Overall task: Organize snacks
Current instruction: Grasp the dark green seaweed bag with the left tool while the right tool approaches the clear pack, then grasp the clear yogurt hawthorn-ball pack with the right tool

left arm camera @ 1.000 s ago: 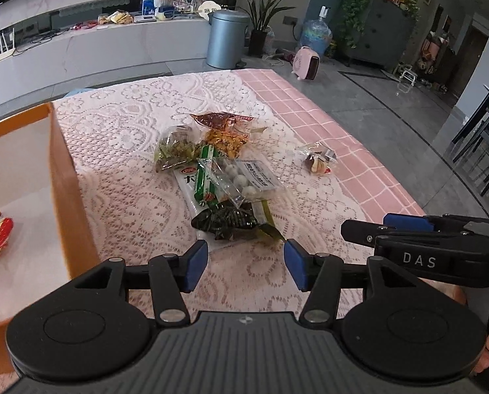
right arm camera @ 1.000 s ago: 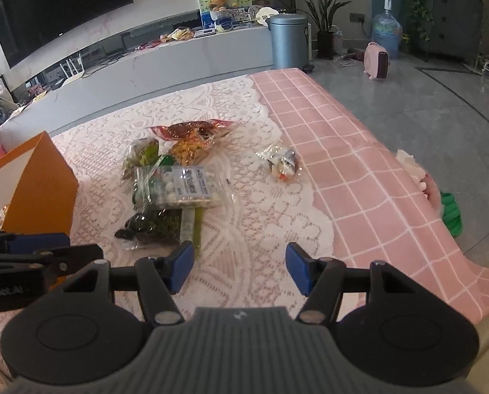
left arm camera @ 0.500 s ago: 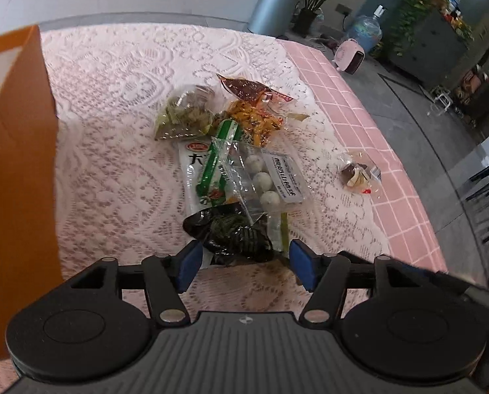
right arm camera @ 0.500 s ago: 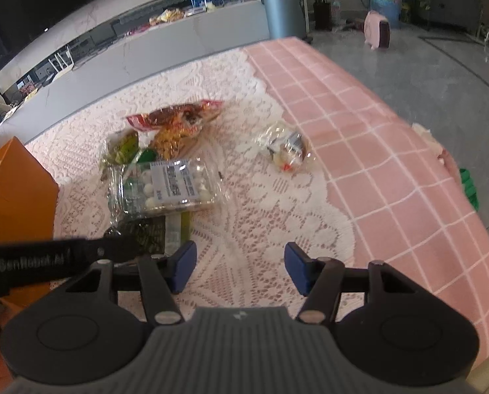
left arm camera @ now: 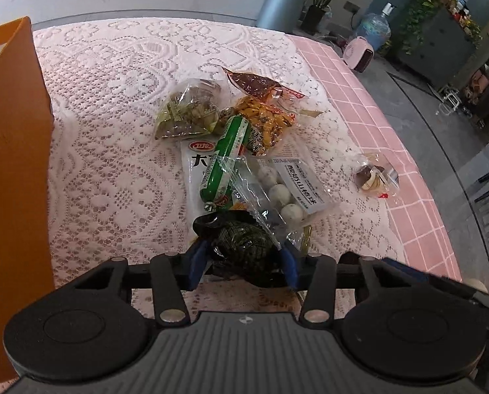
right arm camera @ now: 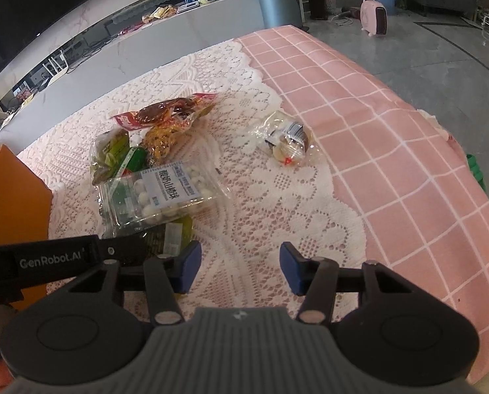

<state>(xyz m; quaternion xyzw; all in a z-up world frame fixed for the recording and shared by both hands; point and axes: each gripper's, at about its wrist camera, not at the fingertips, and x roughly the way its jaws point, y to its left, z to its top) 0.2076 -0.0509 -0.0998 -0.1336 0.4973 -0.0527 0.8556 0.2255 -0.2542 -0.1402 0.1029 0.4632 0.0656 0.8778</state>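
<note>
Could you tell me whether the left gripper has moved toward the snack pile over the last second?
Yes. The left gripper has advanced toward the pile on the lace tablecloth; its open fingers now straddle the dark green snack packet, which earlier lay well ahead.

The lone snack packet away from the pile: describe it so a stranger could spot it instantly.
Start at the white lace cloth on the pink checked tablecloth. Most snacks sit heaped near the orange box. The lone clear packet lies apart, by the lace's edge toward the pink checks, crinkly and small, with brown and pale pieces inside.
</note>
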